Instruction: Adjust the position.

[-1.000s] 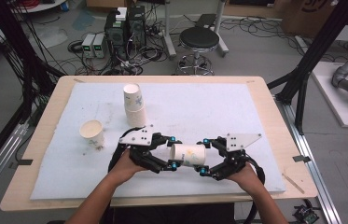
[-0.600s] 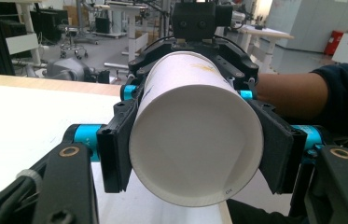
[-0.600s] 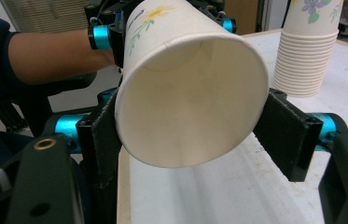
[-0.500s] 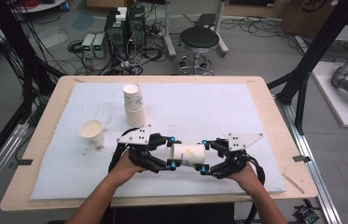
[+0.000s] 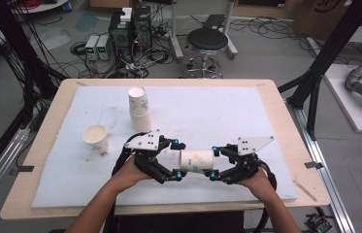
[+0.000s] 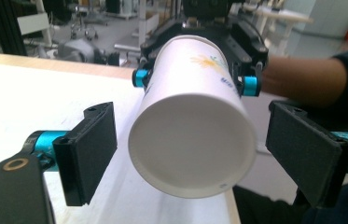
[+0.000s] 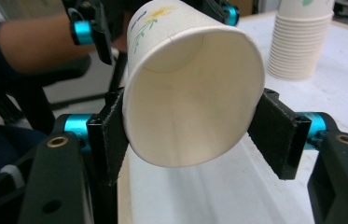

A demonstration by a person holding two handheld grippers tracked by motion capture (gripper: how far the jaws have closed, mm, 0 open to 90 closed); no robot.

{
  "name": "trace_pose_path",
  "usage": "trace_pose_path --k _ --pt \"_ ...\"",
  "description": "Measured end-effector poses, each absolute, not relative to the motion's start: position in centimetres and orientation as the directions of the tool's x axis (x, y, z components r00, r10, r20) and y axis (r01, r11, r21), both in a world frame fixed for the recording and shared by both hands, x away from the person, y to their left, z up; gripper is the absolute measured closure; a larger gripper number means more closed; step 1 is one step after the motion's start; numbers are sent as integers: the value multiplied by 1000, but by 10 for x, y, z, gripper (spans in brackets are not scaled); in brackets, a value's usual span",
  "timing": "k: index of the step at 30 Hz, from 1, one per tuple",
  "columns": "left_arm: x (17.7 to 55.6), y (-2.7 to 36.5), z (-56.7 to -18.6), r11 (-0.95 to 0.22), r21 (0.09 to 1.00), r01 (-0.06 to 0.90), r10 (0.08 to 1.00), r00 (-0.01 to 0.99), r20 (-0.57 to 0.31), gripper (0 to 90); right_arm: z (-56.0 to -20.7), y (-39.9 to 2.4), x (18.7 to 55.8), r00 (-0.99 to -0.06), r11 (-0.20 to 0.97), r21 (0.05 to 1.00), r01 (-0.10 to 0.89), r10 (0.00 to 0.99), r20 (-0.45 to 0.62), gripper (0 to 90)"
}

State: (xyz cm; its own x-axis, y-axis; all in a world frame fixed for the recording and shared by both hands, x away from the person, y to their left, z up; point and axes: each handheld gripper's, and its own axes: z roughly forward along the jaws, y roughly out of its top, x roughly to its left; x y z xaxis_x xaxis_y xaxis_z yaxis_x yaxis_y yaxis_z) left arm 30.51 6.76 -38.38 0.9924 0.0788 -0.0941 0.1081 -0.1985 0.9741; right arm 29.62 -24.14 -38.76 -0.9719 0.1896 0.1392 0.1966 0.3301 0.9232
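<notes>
Holding a paper cup (image 5: 197,161) on its side between our two claws, we keep it just above the white mat (image 5: 246,116), its long axis running level from one claw to the other. The cup's closed base points at our left gripper (image 6: 188,149), and its open mouth faces our right gripper (image 7: 192,135). Our right claw has just been closing and now pinches the cup by its rim end, one pad on each flank, squeezing the mouth slightly oval. Our left claw has just been opening; its pads stand spread on either side of the base, clear of the wall. Beyond our left gripper stands a stack of cups (image 5: 139,109), mouths down, and farther to its outer side a single cup (image 5: 96,139), upright.
</notes>
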Motion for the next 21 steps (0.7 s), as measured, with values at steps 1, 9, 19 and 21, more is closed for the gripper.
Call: trace_pose_path --k 1,9,19,21 --pt "305 67 -382 -222 970 101 84 993 -85 163 -386 -241 296 -972 343 919 195 196 133 337" --pt "306 63 -372 -354 934 52 107 994 -15 163 -374 -236 300 -970 455 869 193 221 100 337" --pt "310 58 -373 -462 886 47 125 992 13 169 -359 -220 305 -975 608 776 168 219 39 335" --pt "310 56 -374 -485 873 42 123 992 20 169 -358 -217 306 -976 638 752 166 217 32 335"
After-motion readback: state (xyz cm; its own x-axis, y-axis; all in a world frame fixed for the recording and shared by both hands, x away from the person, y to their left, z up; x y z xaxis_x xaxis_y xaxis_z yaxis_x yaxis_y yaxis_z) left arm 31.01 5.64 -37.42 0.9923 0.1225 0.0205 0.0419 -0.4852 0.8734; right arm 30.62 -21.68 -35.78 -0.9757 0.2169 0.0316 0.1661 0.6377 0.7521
